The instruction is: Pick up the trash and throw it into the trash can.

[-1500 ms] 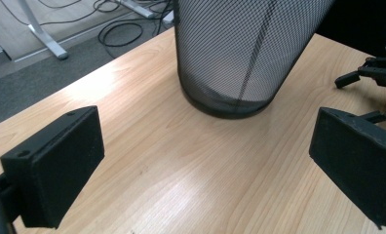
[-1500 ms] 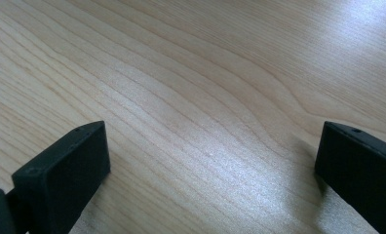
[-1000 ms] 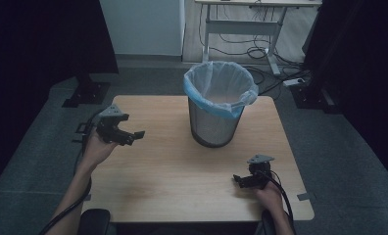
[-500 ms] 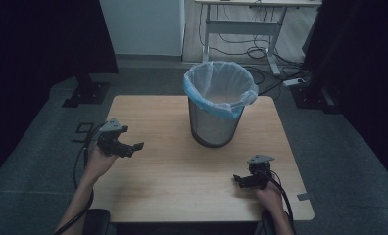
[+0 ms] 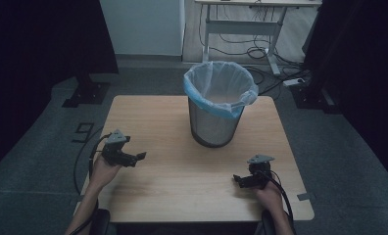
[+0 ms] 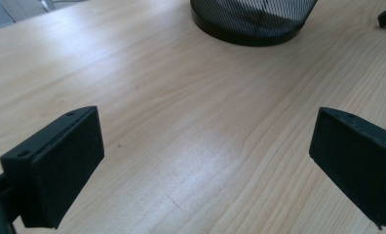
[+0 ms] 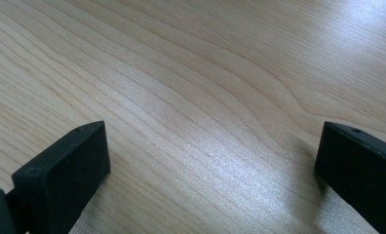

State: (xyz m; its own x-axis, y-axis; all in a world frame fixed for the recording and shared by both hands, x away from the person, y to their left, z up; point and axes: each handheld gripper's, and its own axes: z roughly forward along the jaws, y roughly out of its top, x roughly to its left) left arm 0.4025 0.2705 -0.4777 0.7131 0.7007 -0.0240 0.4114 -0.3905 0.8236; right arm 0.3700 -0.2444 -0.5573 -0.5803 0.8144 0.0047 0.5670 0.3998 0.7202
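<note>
Table (image 5: 182,186), lined bin (image 5: 220,105), grippers agape

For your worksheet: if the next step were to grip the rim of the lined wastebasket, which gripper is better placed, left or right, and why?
Probably the right gripper, narrowly: it sits a little nearer the wastebasket than the left gripper. Both are open and empty over the table. But the left gripper's camera faces the basket's base.
</note>
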